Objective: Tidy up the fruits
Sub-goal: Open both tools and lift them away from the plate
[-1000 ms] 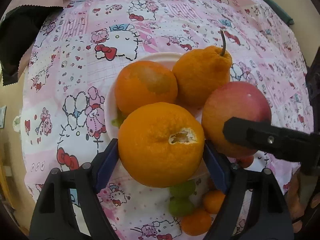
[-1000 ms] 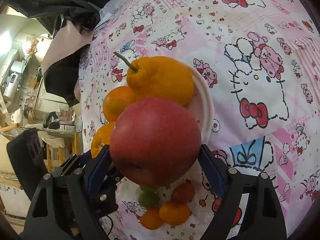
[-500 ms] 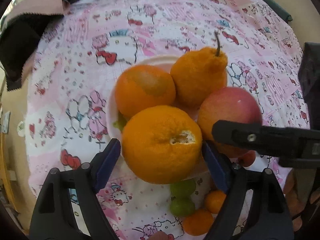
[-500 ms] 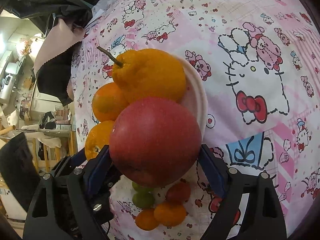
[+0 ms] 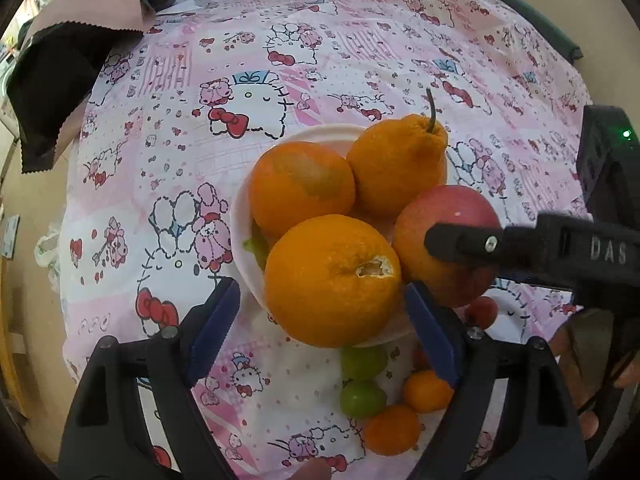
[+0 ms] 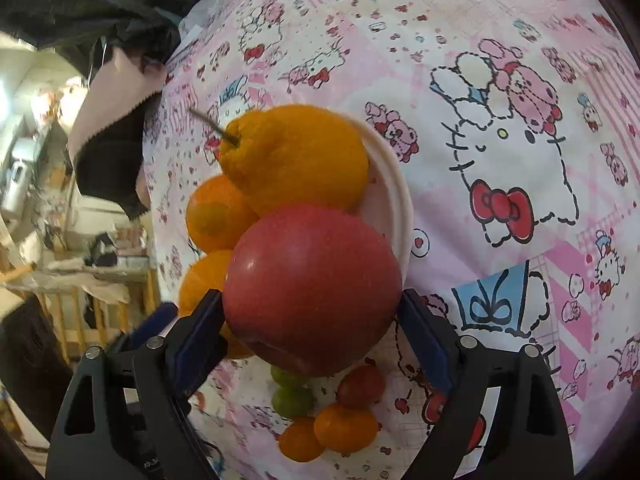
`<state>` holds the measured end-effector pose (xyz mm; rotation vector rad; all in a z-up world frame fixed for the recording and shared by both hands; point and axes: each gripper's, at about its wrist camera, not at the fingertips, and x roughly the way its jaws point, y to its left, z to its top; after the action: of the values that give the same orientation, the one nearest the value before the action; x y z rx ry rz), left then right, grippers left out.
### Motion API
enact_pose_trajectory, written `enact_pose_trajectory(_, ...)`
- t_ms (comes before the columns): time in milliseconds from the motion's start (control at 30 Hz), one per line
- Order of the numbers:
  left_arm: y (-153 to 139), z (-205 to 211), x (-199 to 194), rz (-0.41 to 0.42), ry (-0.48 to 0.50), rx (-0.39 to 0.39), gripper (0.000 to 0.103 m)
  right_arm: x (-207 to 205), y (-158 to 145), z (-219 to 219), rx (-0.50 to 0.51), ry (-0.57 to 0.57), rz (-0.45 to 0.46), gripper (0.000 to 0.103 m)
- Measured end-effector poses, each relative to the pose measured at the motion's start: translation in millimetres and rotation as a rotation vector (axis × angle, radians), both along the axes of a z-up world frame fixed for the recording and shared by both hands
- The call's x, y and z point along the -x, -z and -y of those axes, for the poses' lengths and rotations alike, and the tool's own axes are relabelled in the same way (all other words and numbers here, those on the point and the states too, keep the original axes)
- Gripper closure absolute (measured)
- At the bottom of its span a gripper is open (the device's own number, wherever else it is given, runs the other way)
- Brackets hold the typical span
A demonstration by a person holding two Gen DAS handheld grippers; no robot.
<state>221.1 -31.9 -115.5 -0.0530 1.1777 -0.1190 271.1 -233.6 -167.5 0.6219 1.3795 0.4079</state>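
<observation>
Left gripper [image 5: 320,308]: jaws spread wide, blue pads [image 5: 212,322] standing off both sides of the front orange [image 5: 332,280]; a gap shows on the left side, and the right pad sits just beside the fruit, contact not determinable. Right gripper [image 6: 310,320]: jaws flank the red apple [image 6: 312,292], both pads at its sides and apparently touching. In the left wrist view, one black finger of the right gripper lies across the apple. Bare fingers of the person's right hand [image 5: 576,376] wrap the handle.
</observation>
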Motion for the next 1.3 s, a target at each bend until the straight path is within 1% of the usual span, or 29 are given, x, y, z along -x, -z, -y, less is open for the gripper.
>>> enact_pose_trajectory(67, -2.0, 0.0, 1.5, 0.004, 0.002, 0.000, 0.021, 1.0, -1.6, 4.6, -0.017, 0.015, -0.001, 0.012)
enact_pose_trajectory(267, -10.1, -6.7, 6.8, 0.028, -0.019, 0.015, 0.021, 5.0, -14.7, 5.3, 0.001, 0.024, 0.044, 0.010)
enact_pose_trajectory(400, -19.7, -13.0, 8.5, 0.060, -0.046, 0.035, 0.021, 7.3, -17.3, 12.5, 0.018, 0.044, 0.053, 0.009)
enact_pose_trajectory(533, -30.2, -17.1, 11.8, 0.107, -0.063, 0.031, 0.021, 10.4, -24.2, 21.4, 0.005, 0.073, 0.072, 0.009)
enact_pose_trajectory(633, -38.9, -20.1, 14.0, 0.145, -0.072, 0.013, 0.021, 15.5, -33.9, 25.4, 0.020, 0.083, 0.109, 0.009)
enact_pose_trajectory(767, -49.4, -25.5, 18.3, 0.188, -0.091, 0.009, 0.021, 24.9, -52.4, 27.4, 0.033, 0.084, 0.173, 0.009)
enact_pose_trajectory(833, -54.1, -28.3, 21.4, 0.206, -0.098, 0.015, 0.021, 29.3, -63.1, 27.3, 0.038, 0.082, 0.209, 0.009)
enact_pose_trajectory(933, -60.3, -31.1, 26.6, 0.232, -0.109, -0.001, 0.021, 35.1, -76.9, 25.8, 0.049, 0.078, 0.248, 0.009)
enact_pose_trajectory(1067, -68.1, -33.1, 33.7, 0.259, -0.114, -0.002, 0.021, 46.9, -95.1, 24.7, 0.073, 0.065, 0.298, 0.009)
enact_pose_trajectory(1133, -74.3, -33.1, 38.4, 0.280, -0.097, 0.018, 0.021, 54.0, -103.5, 23.7, 0.094, 0.052, 0.330, 0.009)
enact_pose_trajectory(1300, -84.9, -34.4, 50.0, 0.309, -0.111, 0.009, 0.021, 76.4, -124.8, 22.3, 0.155, 0.030, 0.417, 0.009)
